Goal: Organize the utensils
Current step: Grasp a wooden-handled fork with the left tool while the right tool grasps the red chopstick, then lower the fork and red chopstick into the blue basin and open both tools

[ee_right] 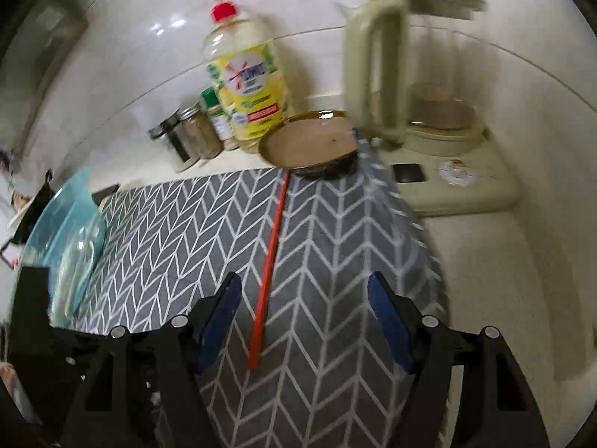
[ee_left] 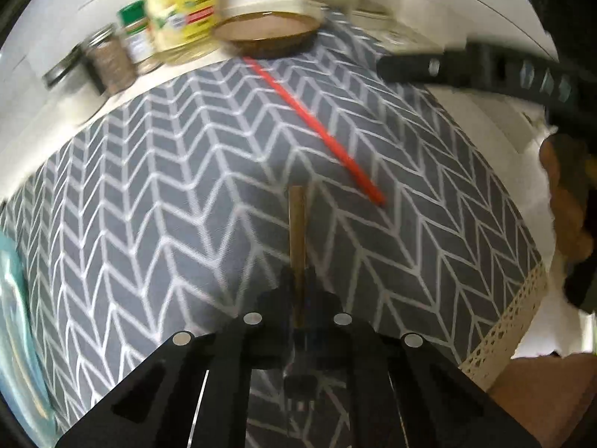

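Note:
My left gripper [ee_left: 298, 283] is shut on a brown wooden stick [ee_left: 297, 224], likely a chopstick, which points forward above the grey chevron mat [ee_left: 149, 186]. A red chopstick [ee_left: 317, 127] lies diagonally on the mat ahead and to the right. In the right wrist view the red chopstick [ee_right: 269, 261] runs from the brown plate [ee_right: 309, 143] toward me and ends between the open fingers of my right gripper [ee_right: 304, 317], which is empty above the mat [ee_right: 335, 261]. The right gripper's finger [ee_left: 410, 67] shows at the upper right of the left wrist view.
A brown plate [ee_left: 266, 31] sits at the mat's far edge. An oil bottle [ee_right: 246, 86] and spice jars [ee_right: 194, 134] stand behind it on the left. A pale green kettle [ee_right: 410, 67] stands on its base at the right. A blue glass bowl [ee_right: 71, 239] sits at the mat's left edge.

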Tool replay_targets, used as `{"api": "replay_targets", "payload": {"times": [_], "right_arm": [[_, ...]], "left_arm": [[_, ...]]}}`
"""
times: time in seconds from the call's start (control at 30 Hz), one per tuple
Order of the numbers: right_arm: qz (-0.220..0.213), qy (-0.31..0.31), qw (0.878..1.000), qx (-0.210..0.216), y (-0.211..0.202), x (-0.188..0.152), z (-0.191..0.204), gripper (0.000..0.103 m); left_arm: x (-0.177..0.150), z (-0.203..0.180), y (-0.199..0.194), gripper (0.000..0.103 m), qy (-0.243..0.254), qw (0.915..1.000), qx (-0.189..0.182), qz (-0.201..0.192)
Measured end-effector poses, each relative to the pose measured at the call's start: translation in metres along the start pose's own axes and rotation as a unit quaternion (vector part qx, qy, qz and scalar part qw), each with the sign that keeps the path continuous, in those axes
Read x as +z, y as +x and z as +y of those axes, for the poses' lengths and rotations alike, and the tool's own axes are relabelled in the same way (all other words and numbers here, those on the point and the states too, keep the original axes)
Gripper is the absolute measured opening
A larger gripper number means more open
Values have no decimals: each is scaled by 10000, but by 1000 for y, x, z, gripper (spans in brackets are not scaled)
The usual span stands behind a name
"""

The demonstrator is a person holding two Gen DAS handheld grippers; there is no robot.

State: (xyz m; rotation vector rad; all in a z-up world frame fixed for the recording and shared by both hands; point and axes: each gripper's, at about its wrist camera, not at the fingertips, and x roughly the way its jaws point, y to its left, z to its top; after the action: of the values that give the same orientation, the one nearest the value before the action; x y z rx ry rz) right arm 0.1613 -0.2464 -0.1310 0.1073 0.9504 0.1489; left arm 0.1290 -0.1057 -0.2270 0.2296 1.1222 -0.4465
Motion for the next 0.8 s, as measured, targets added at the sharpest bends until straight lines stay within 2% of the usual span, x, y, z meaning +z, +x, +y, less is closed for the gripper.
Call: {"api": "replay_targets", "payload": {"times": [0.1, 0.17, 0.2, 0.27, 0.33, 0.4, 0.47, 0.53, 0.63, 0.77, 0.8], "right_arm": [[177, -169, 9995, 197, 26, 0, 10, 48], [277, -289, 9991, 115, 45, -1, 20, 48], [335, -361, 9988, 72, 54, -2, 25, 43], [450, -631, 9969, -99, 71, -3, 38, 34], [271, -1069, 9926, -499, 78, -5, 53, 26], [210, -1327, 9884, -711, 82, -4, 64, 8], [239, -1278, 9876, -885, 84, -4, 71, 7], [349, -926, 9932, -619, 81, -3, 71, 6], [588, 21, 9982, 79, 66, -4, 68, 6], [540, 1085, 9886, 890, 32, -3, 81, 6], [494, 1179, 9870, 978, 26, -2, 86, 6]], "left_arm": [[-3, 16, -16, 7, -322, 9995, 37, 3], [-6, 28, -28, 7, -444, 9989, 140, -46], [-6, 31, -31, 7, -459, 9988, 186, -52], [-7, 37, -40, 7, -552, 9981, 253, -84], [-11, 42, -52, 7, -647, 9976, 211, -152], [-11, 49, -65, 8, -711, 9969, 223, -259], [-12, 54, -81, 8, -742, 9963, 198, -393], [-13, 59, -96, 8, -770, 9956, 136, -512], [-14, 74, -123, 8, -901, 9934, 65, -704], [-16, 108, -164, 8, -1180, 9878, -76, -1017], [-17, 115, -172, 8, -1221, 9865, -83, -1088]]}}
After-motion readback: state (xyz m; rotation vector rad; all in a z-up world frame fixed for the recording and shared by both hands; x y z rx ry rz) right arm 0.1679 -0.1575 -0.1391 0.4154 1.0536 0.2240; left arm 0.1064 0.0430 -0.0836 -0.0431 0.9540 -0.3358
